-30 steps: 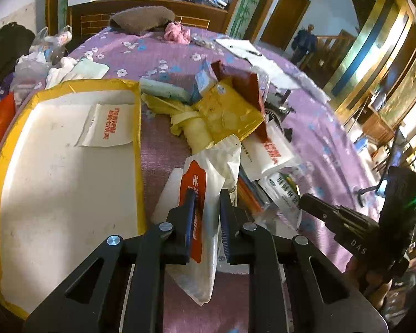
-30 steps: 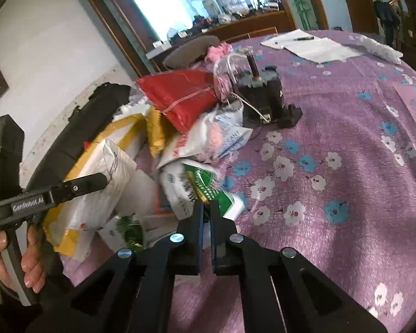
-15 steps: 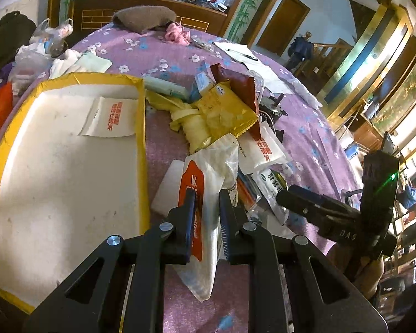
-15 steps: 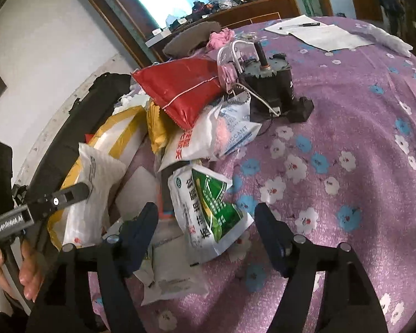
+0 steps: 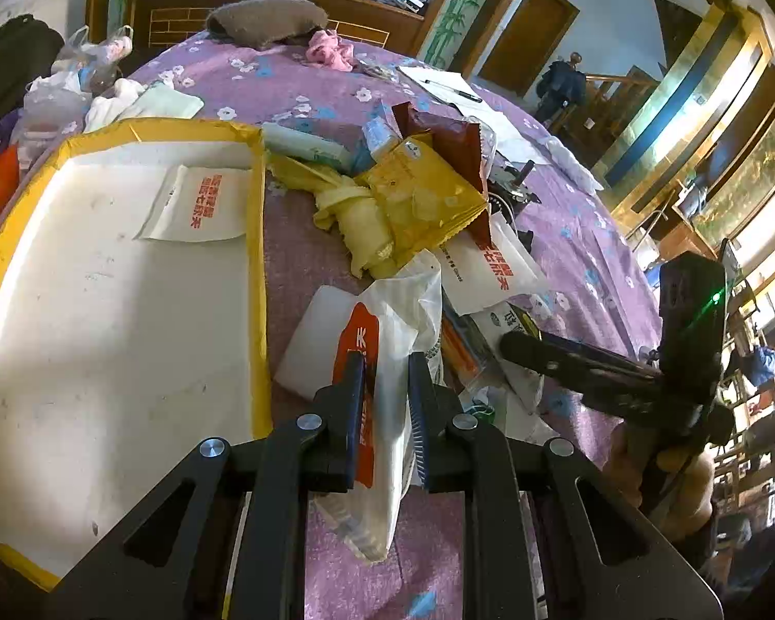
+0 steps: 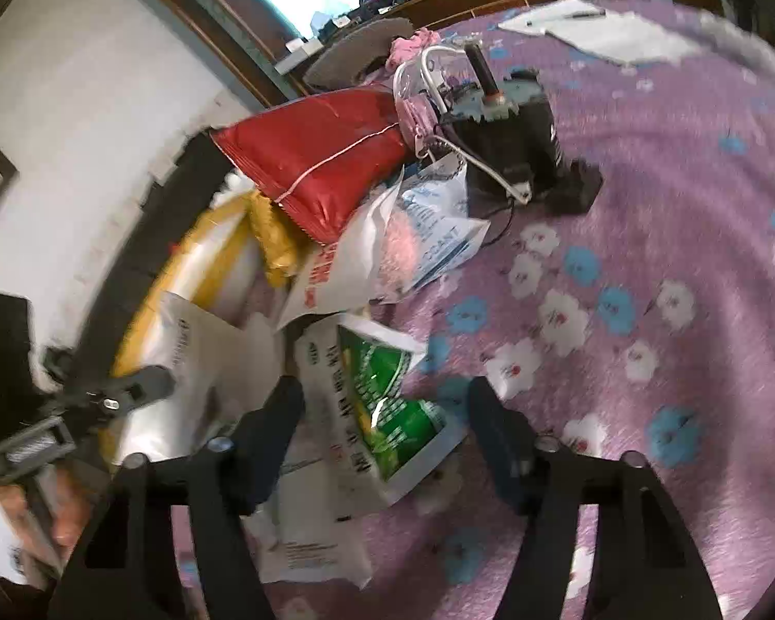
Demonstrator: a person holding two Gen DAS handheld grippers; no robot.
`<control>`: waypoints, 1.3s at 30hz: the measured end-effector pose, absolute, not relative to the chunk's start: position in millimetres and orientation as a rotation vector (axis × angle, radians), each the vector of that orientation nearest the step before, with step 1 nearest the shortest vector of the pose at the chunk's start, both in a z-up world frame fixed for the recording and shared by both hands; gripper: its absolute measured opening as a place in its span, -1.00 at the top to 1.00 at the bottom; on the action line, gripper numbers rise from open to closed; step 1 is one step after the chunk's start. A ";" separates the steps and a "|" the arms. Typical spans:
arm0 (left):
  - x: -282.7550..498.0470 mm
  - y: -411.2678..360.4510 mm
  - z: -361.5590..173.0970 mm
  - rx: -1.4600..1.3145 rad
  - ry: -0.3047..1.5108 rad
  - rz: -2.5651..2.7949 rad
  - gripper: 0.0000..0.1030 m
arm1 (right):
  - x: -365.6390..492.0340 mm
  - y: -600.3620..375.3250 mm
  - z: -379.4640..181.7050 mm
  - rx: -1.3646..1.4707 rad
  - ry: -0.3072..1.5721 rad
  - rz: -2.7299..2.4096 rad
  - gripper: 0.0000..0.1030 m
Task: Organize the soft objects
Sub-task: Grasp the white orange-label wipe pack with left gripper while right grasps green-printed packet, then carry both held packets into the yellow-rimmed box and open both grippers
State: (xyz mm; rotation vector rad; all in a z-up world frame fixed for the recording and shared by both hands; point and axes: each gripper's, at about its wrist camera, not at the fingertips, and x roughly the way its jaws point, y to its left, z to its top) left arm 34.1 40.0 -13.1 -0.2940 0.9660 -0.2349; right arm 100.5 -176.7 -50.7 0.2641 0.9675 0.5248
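My left gripper has its fingers pinched narrow on a white pouch with an orange label, which hangs between them above the table, its lower end drooping toward me. It looks light and limp, thin film that folds wherever it is unsupported, so I judge the hold near its middle good enough, though the slick film could creep out if I swing it fast. To the left of these fingers lies the big yellow-edged white mailer, flat and bare except for a small white packet at its far end; that seems the likely drop spot.

Ahead and right of the left fingers sits the heap: a yellow bag, a dark red bag, more white packets.

My right gripper stands wide, its fingers having just been closing, with a green and white packet between them but, as far as the blur lets me tell, not yet pressed. That packet looks soft, flat and glossy; I would take it across its width, near the middle, so neither end flops. Beyond these fingers lie a red bag and a black device.
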 end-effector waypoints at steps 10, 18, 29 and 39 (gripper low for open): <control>33.4 49.2 -5.5 -0.361 0.951 -0.257 0.70 | 56.8 -199.6 -29.3 0.298 0.856 0.450 0.45; 8.8 90.6 45.1 -0.431 0.853 -0.241 0.71 | 25.3 -151.7 22.2 0.278 0.718 0.644 0.45; -27.8 165.8 25.9 -0.373 0.880 0.058 0.70 | 46.0 -5.9 2.6 0.109 0.845 0.854 0.45; -11.0 162.0 -20.6 -0.296 0.949 0.104 0.70 | 43.5 29.0 -19.4 -0.036 0.867 0.794 0.39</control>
